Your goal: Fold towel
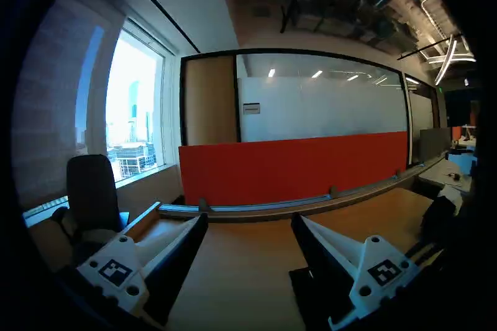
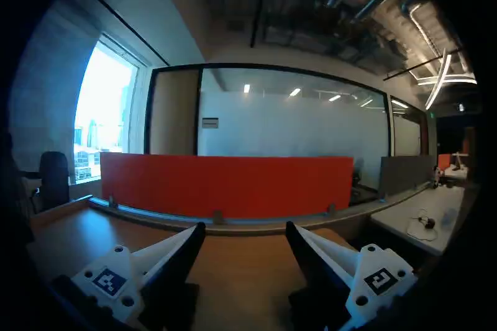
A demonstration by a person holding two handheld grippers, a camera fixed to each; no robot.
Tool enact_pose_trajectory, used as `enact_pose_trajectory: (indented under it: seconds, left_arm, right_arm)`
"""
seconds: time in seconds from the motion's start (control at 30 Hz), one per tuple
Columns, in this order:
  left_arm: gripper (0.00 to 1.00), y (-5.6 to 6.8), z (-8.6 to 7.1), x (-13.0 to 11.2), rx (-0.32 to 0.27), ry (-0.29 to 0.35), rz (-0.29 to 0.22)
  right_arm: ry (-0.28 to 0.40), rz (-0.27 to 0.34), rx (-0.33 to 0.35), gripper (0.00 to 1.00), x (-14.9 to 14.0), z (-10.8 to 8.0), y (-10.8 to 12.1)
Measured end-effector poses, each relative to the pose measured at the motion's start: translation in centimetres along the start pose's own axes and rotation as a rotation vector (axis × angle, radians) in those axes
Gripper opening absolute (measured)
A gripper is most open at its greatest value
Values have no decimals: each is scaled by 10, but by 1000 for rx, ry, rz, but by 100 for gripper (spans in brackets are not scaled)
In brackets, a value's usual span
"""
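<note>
1. Left claw (image 1: pixel 248 219): fingers spread wide, nothing between them; it hangs level over the bare wooden table (image 1: pixel 248 275), aimed across it rather than down.
2. Right claw (image 2: pixel 244 226): likewise spread and pinching nothing; it too sits level above the table (image 2: pixel 242 287), facing the same way.
3. Beyond both claws the table runs to a rail and a red divider (image 1: pixel 292 166) (image 2: pixel 223 185); behind that, a frosted glass wall; in the left gripper view a dark chair (image 1: pixel 92 191) stands left of the table under a bright window (image 1: pixel 133 113).
4. Towel: where it lies I cannot tell; my guess is low and close, under the cameras' line of sight.
5. Step in hand, as I judge it: the very start, with no cloth gripped and no fold made.
6. Next move calls for tipping both claws down to find the towel; then each should close on a corner of one edge, keeping the pair level so the cloth lifts evenly.
</note>
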State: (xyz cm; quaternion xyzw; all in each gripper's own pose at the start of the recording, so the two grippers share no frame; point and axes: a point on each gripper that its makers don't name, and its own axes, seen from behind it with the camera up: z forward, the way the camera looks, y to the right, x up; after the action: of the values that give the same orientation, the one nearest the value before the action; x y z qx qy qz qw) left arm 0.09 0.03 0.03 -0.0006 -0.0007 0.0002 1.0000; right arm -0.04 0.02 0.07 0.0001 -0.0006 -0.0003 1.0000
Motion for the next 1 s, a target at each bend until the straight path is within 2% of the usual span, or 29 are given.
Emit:
enact_pose_trajectory:
  seconds: [0.27,0.4,0.7,0.87,1.0]
  left_arm:
    - [99,5,4,4,-33,-30,8]
    - [100,12,6,1,-64,-49,19]
    - [100,31,4,-4,-185,-107,76]
    - [100,46,-2,-8,-272,-145,131]
    - [100,53,-6,-9,-319,-168,150]
  right_arm:
    - [-17,-15,18,100,1,4,-3]
    - [-35,-34,52,100,1,5,-10]
    - [-99,-123,217,100,-4,-2,-42]
    - [-145,-178,326,100,-6,-10,-59]
    - [-171,-205,380,100,-6,-16,-67]
